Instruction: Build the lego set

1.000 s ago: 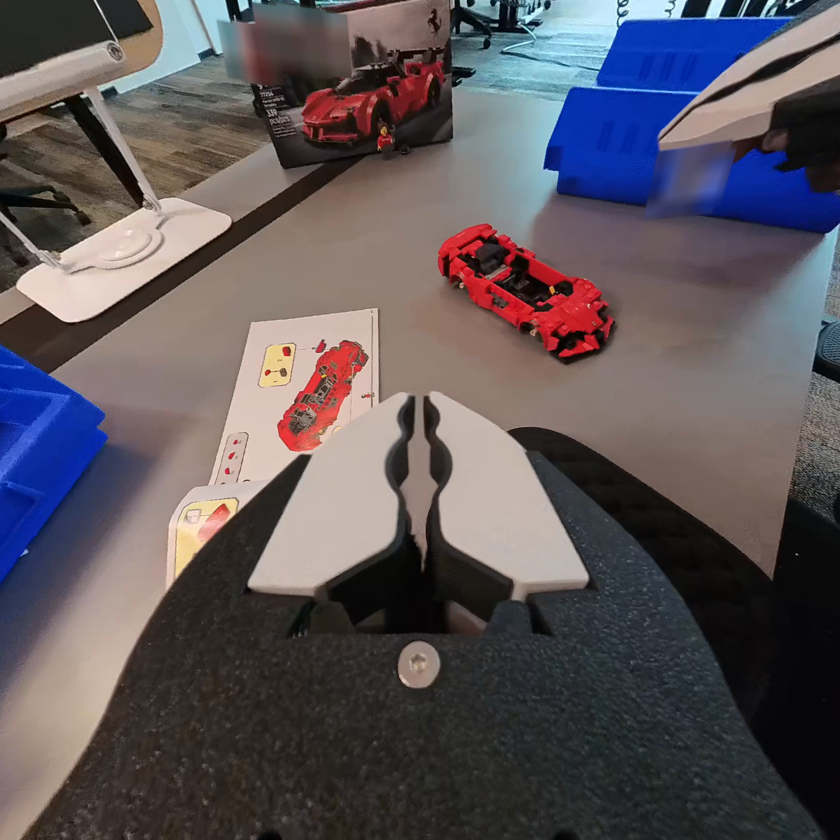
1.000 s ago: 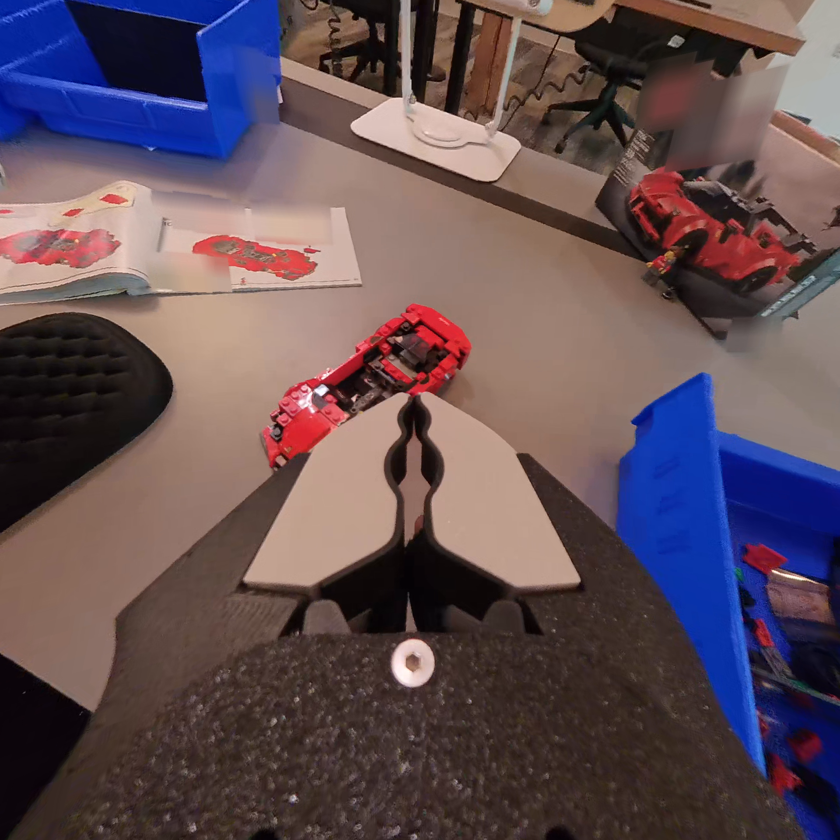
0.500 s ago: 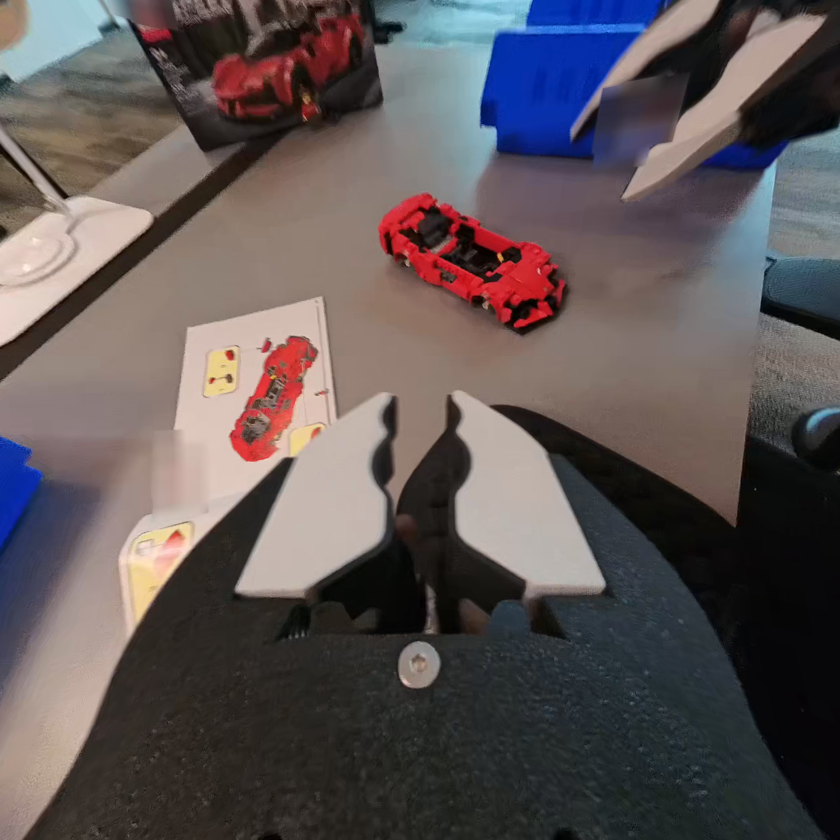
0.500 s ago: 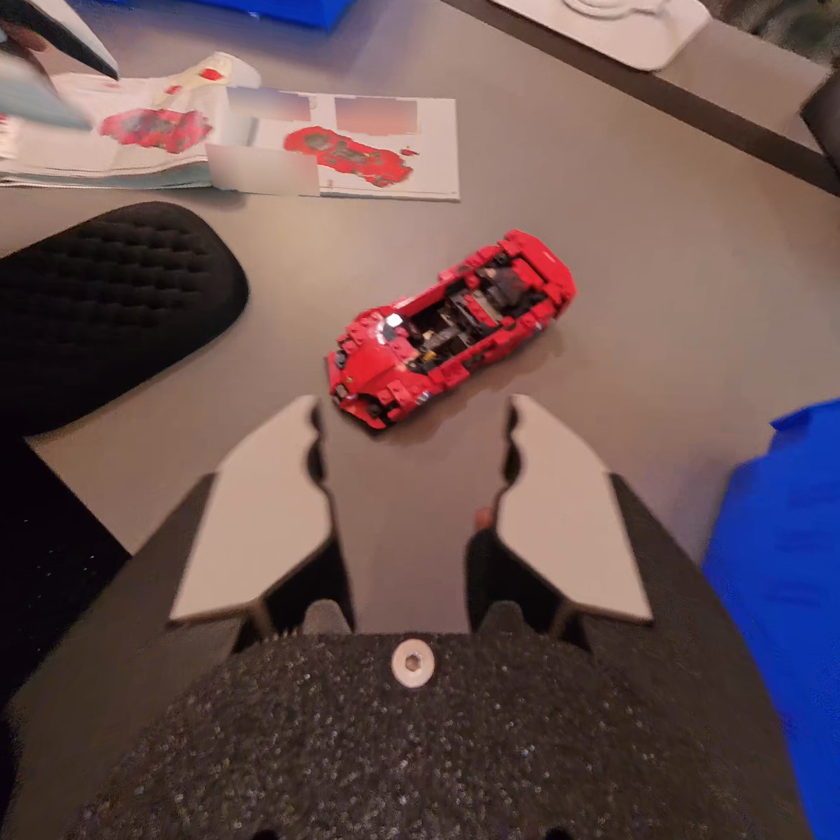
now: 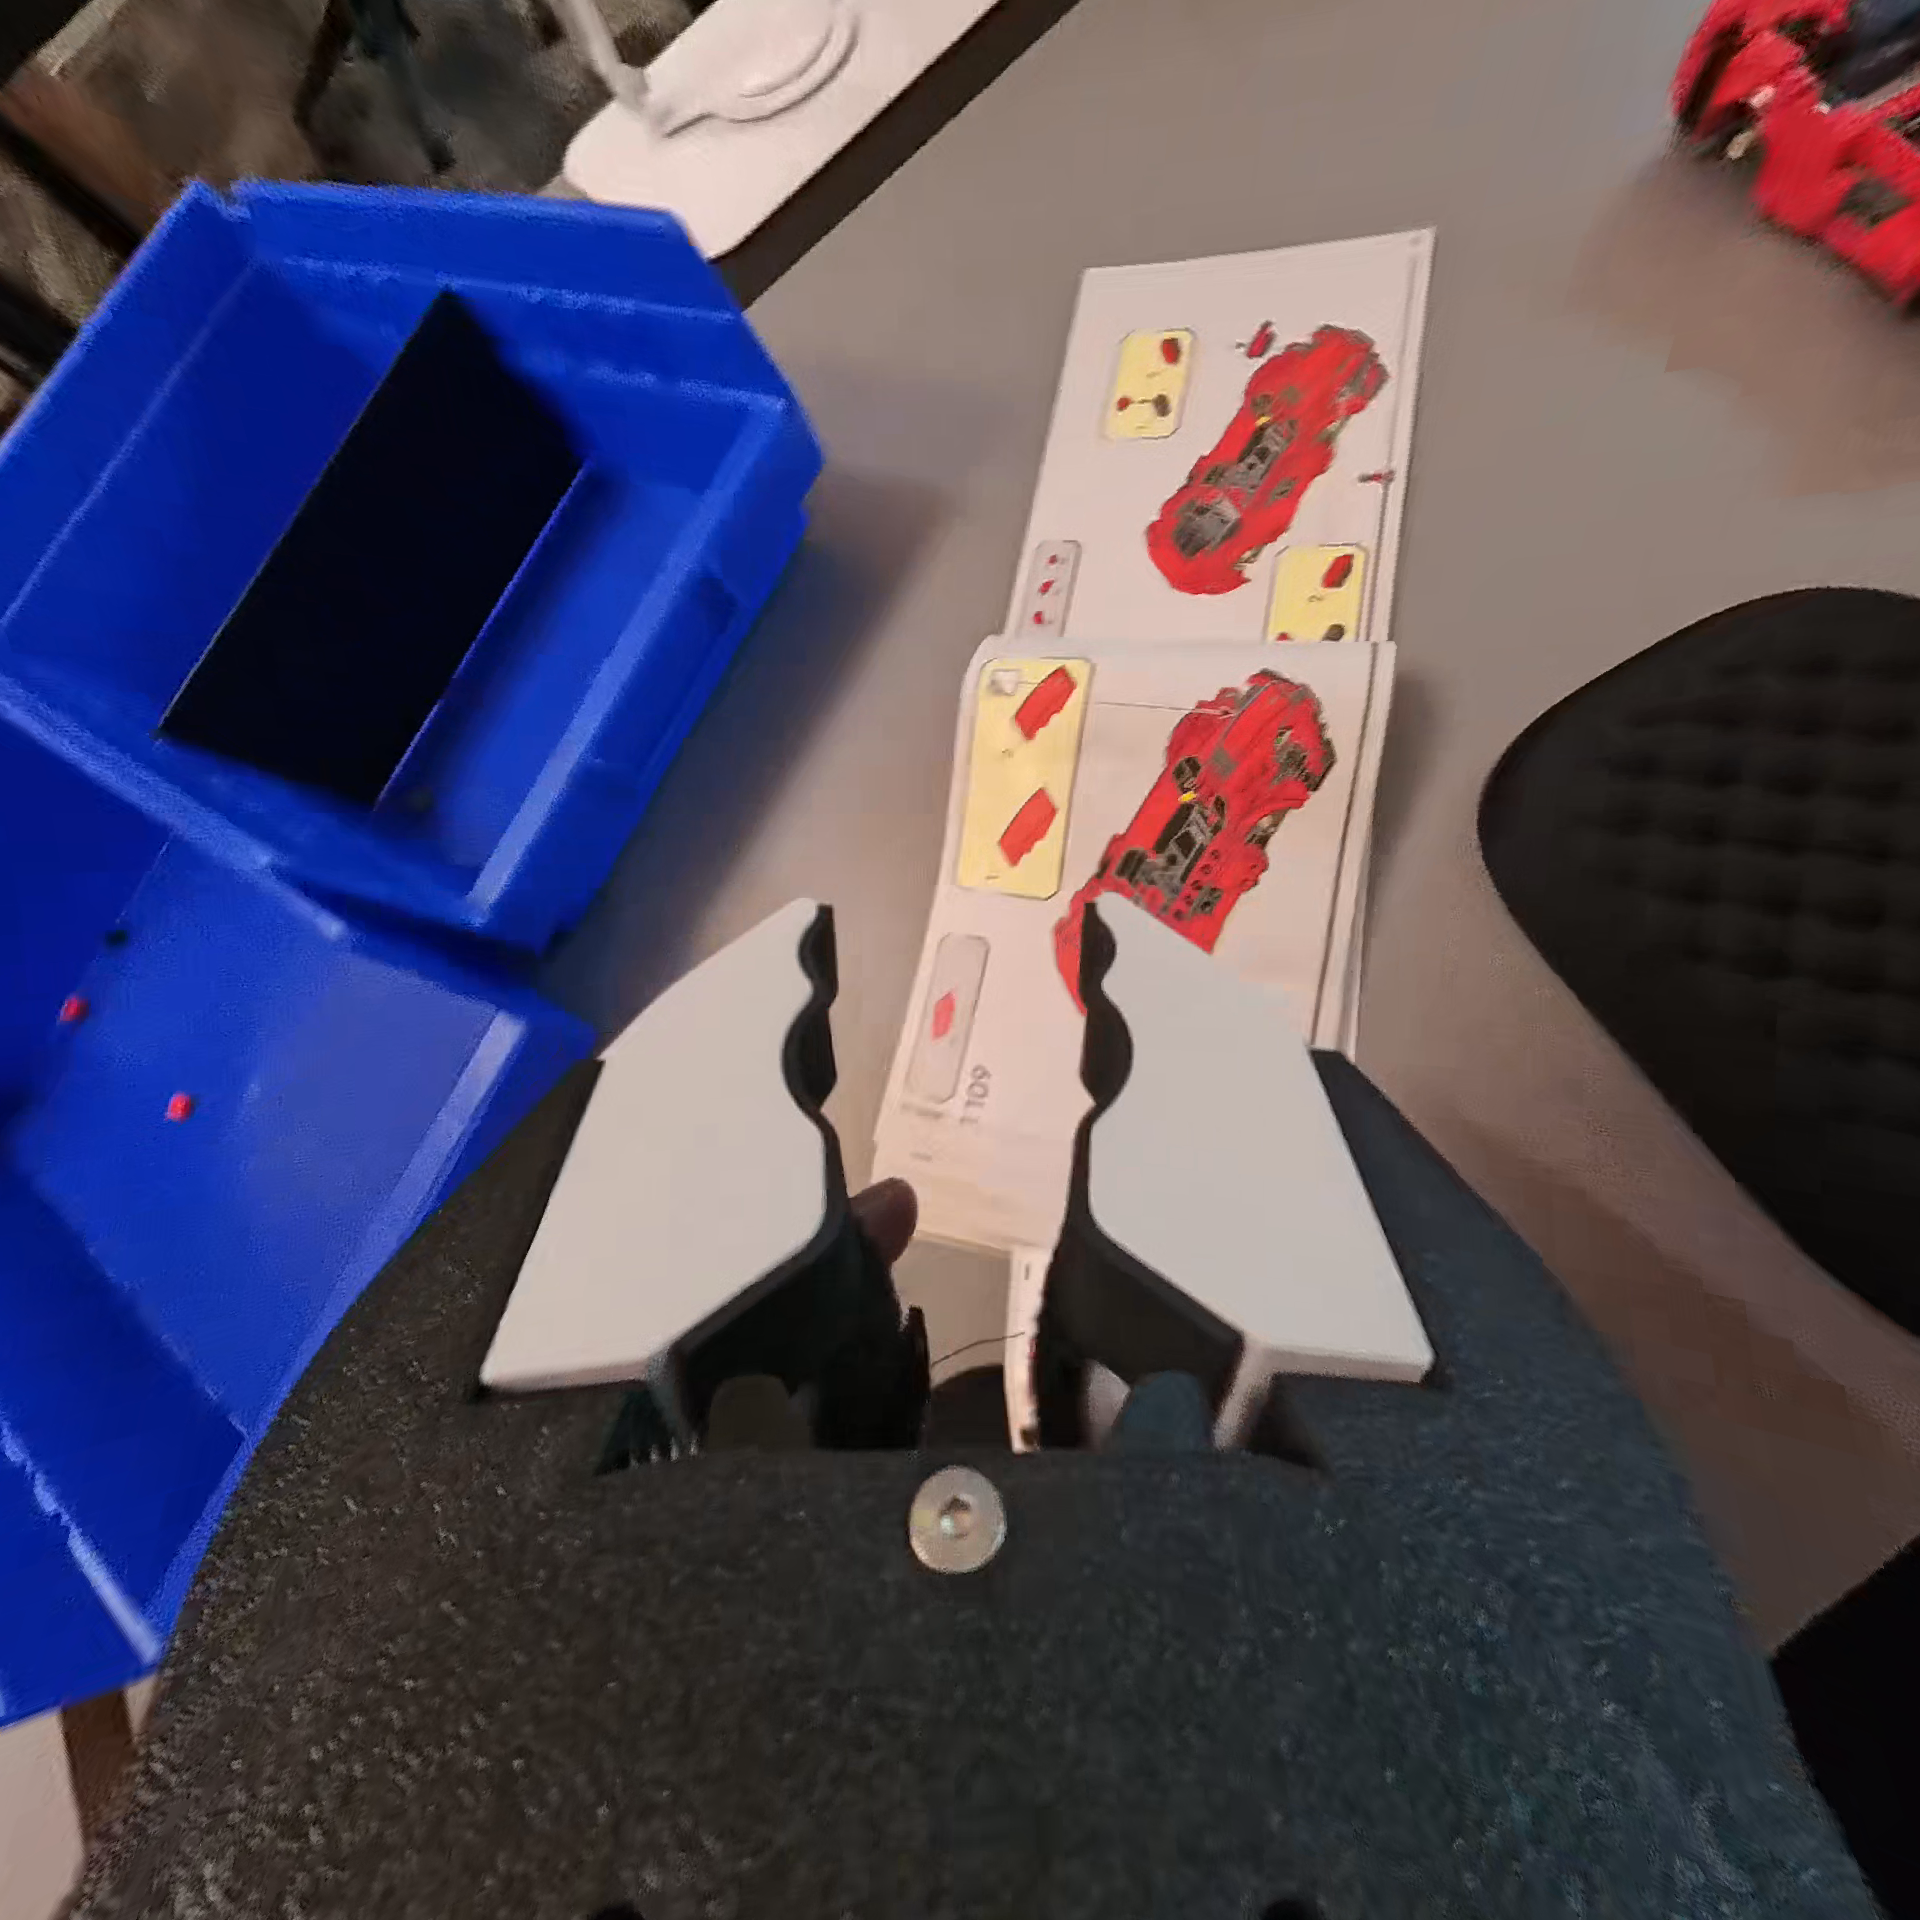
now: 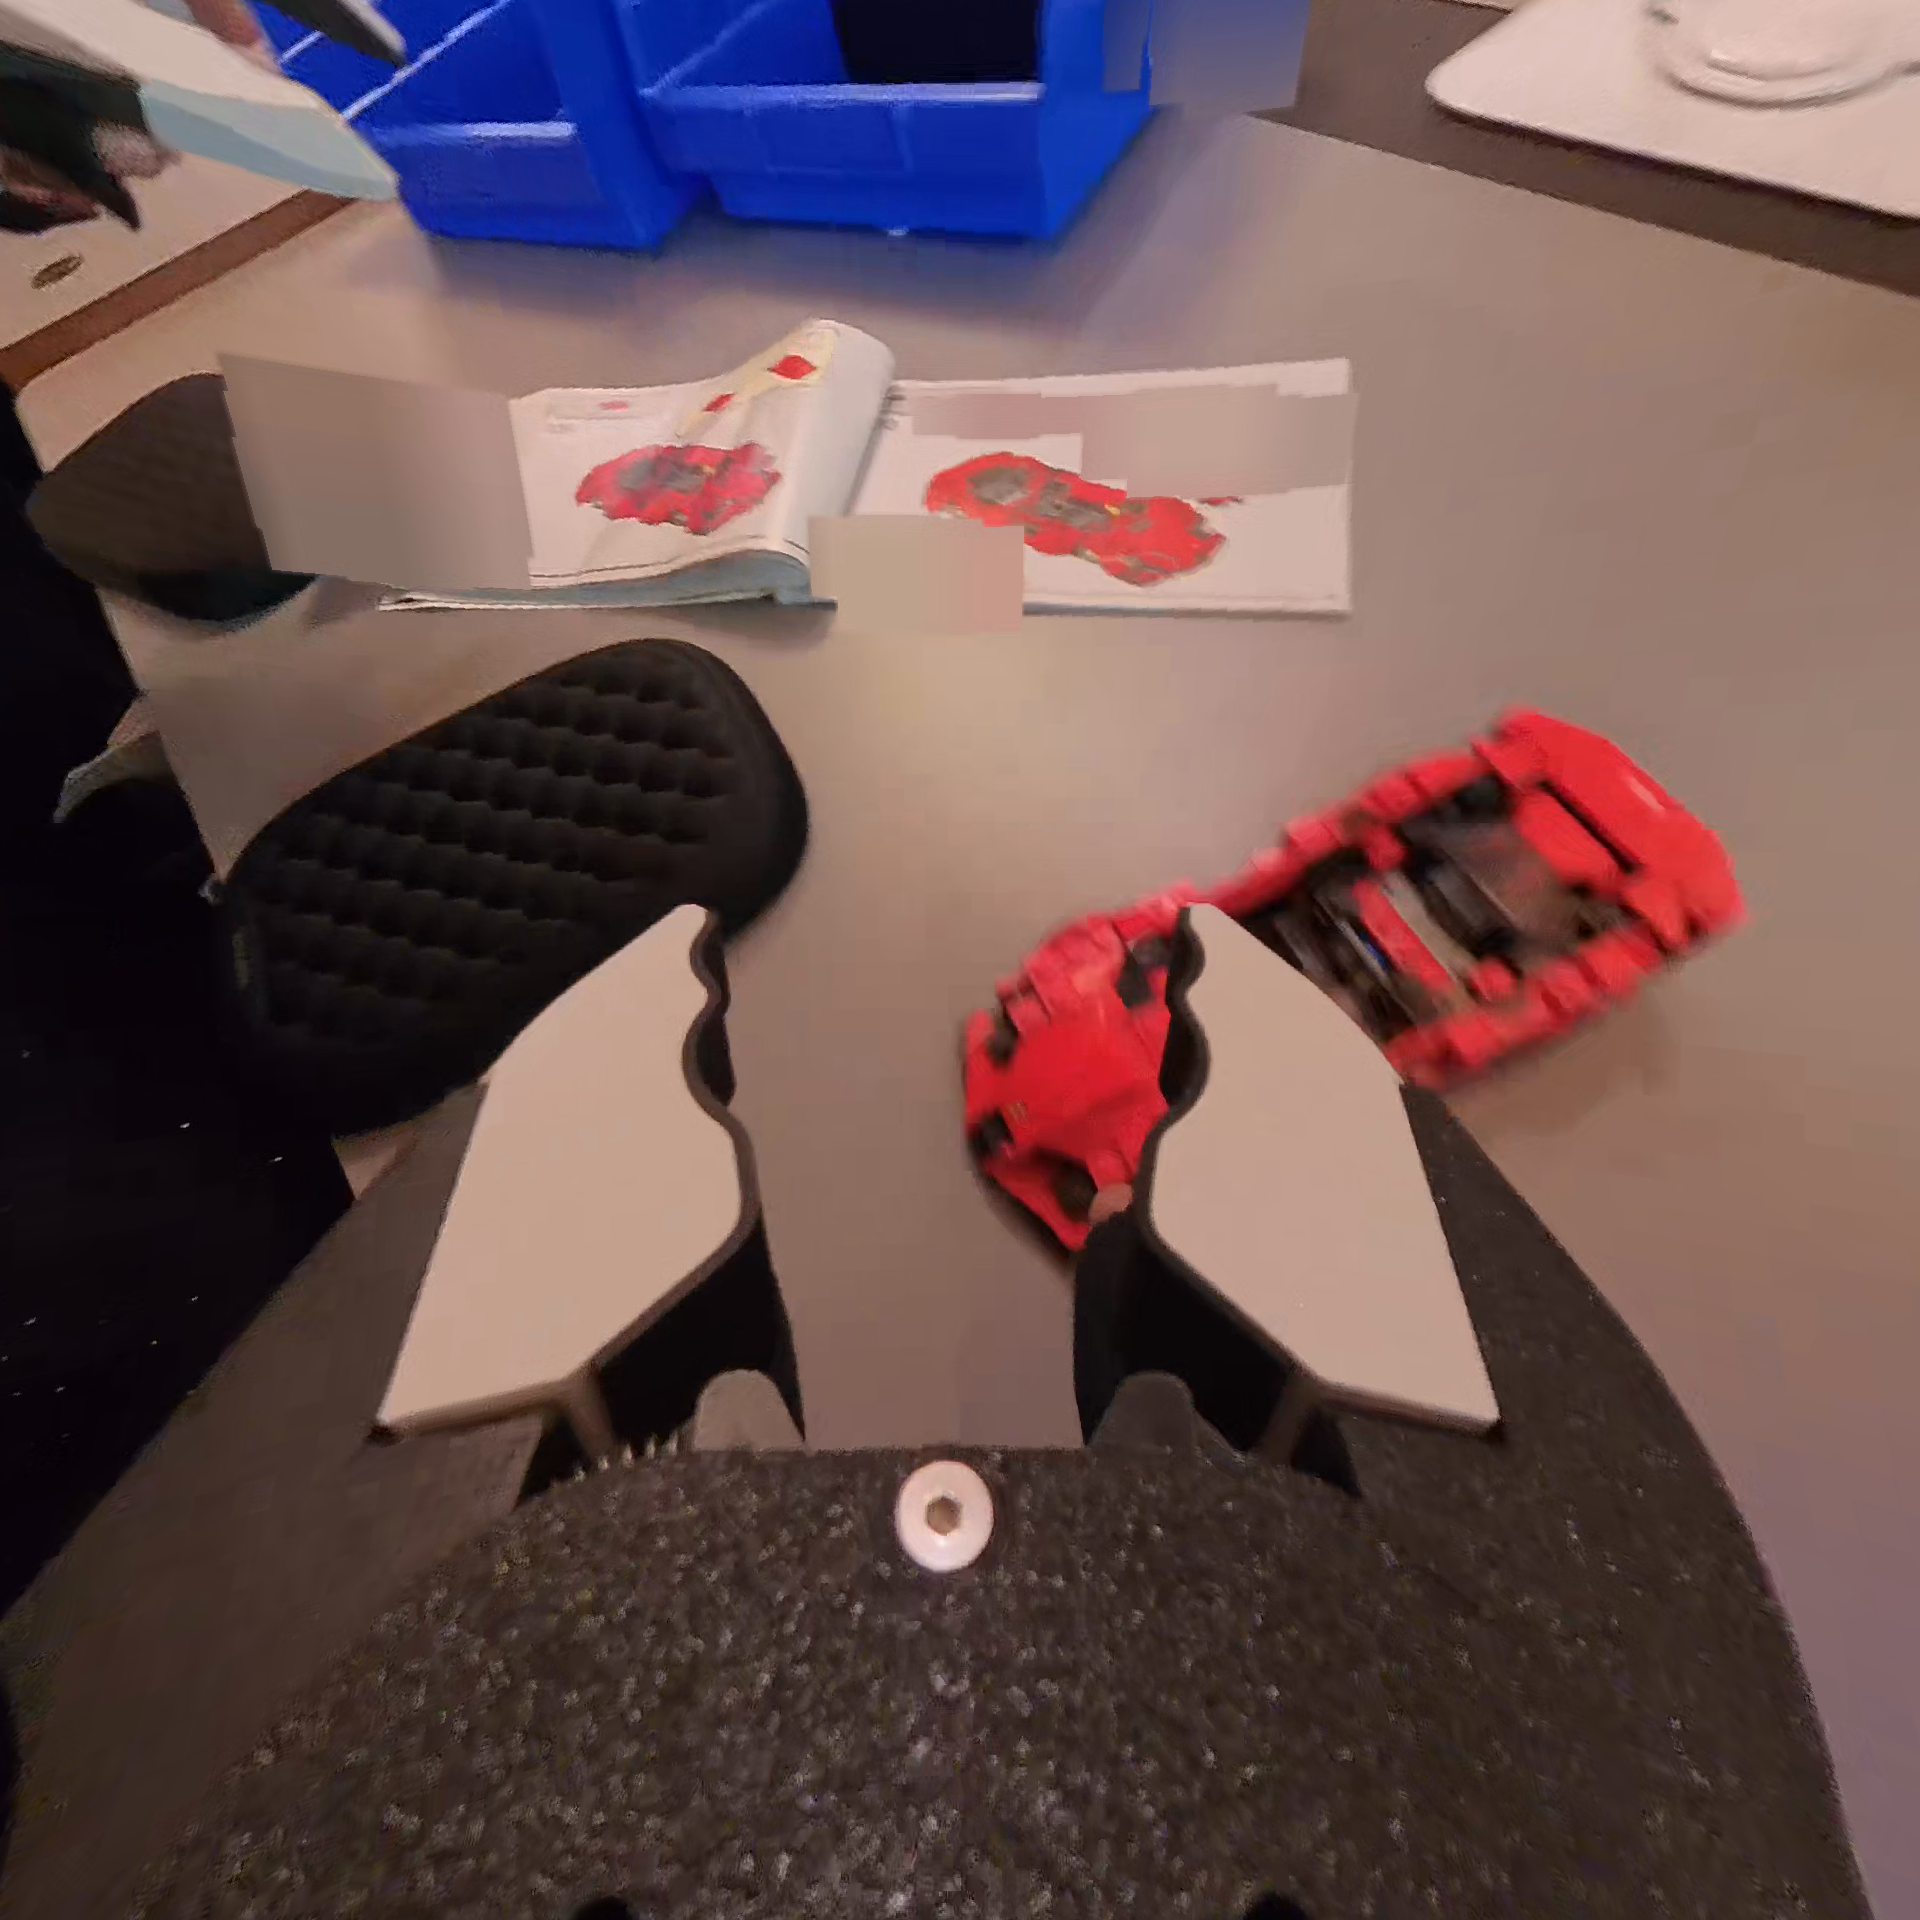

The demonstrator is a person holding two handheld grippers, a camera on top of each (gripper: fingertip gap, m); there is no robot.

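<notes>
A partly built red lego car lies on the grey table; its edge shows at the top right of the left wrist view. My right gripper is open and empty just above the table, its right finger over the car's nose. My left gripper is open and empty above the open instruction booklet, which also shows in the right wrist view. The left gripper's fingers appear at the top left of the right wrist view.
Blue bins stand left of the booklet; the nearer one holds a few small red pieces. The bins also show at the back in the right wrist view. A black padded chair arm overlaps the table's near edge. A white lamp base sits at the far right. About 30 cm separates my left fingertips from my right.
Both grippers opened from shut. My left gripper swung left, from facing the car to the booklet and blue bins. My right gripper dropped closer to the car, which now lies to its right.
</notes>
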